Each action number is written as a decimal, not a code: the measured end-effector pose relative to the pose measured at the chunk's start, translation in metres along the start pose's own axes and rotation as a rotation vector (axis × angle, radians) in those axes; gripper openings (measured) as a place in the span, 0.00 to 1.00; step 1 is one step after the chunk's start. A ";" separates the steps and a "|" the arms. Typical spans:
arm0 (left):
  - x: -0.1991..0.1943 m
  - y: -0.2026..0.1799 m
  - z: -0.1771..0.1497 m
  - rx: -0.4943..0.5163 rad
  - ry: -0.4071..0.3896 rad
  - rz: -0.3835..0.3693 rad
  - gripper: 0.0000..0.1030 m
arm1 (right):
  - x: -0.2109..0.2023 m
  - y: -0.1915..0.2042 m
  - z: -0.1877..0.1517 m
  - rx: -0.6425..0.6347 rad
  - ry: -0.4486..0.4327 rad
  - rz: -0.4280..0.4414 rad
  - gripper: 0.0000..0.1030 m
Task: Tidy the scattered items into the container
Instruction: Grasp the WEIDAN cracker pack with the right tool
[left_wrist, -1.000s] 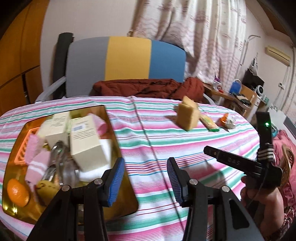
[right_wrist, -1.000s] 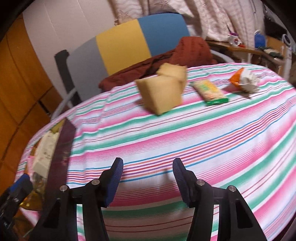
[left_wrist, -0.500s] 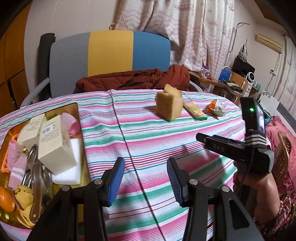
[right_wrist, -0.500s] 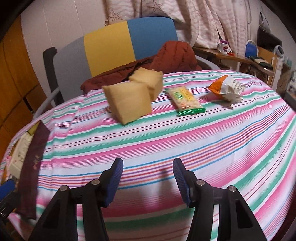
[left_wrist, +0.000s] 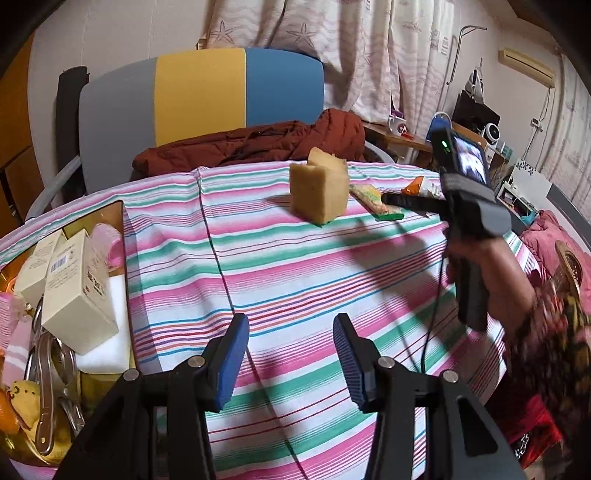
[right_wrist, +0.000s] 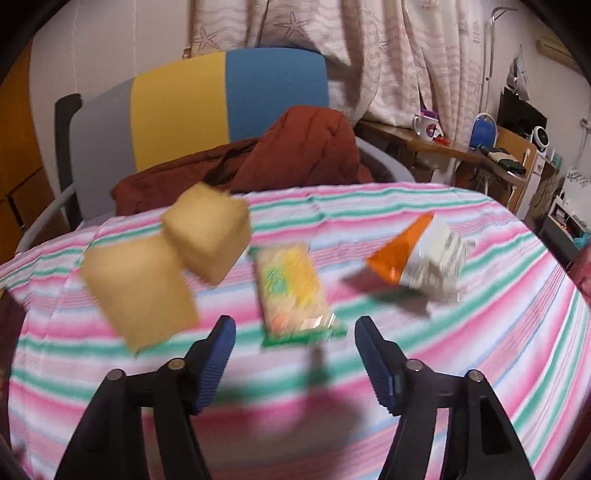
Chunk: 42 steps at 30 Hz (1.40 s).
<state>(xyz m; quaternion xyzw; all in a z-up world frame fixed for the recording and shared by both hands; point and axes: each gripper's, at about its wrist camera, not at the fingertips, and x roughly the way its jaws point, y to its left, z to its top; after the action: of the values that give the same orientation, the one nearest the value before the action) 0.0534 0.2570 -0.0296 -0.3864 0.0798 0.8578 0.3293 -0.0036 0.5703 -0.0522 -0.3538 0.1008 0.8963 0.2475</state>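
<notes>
Two tan sponge blocks (right_wrist: 140, 291) (right_wrist: 207, 236), a green-edged snack packet (right_wrist: 291, 291) and an orange-and-white wrapper (right_wrist: 421, 258) lie on the striped tablecloth. My right gripper (right_wrist: 293, 360) is open and empty, just short of the snack packet. My left gripper (left_wrist: 290, 356) is open and empty over bare cloth. The gold tray (left_wrist: 118, 210) at the left holds boxes (left_wrist: 74, 288), pink items and metal utensils. The blocks also show in the left wrist view (left_wrist: 317, 192).
A chair (left_wrist: 199, 96) with a red jacket (left_wrist: 258, 140) stands behind the table. The person's hand with the right gripper's handle (left_wrist: 472, 229) shows at the right in the left wrist view. A cluttered desk (right_wrist: 461, 147) stands at the back right.
My right gripper has moved forward and right toward the snack packet and wrapper, and its jaws stand wider. My left gripper has turned right, away from the tray.
</notes>
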 end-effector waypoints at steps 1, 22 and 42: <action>0.002 0.000 0.000 0.000 0.005 -0.001 0.46 | 0.005 -0.001 0.005 0.002 0.004 0.008 0.67; 0.080 -0.007 0.105 -0.018 -0.011 -0.029 0.49 | 0.014 -0.008 -0.034 -0.002 0.126 0.055 0.49; 0.190 -0.056 0.168 0.333 0.031 -0.076 0.62 | 0.016 -0.010 -0.038 0.016 0.101 0.059 0.50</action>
<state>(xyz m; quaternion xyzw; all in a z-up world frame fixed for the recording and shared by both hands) -0.1060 0.4613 -0.0430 -0.3423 0.2112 0.8137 0.4196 0.0138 0.5708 -0.0908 -0.3936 0.1309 0.8833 0.2186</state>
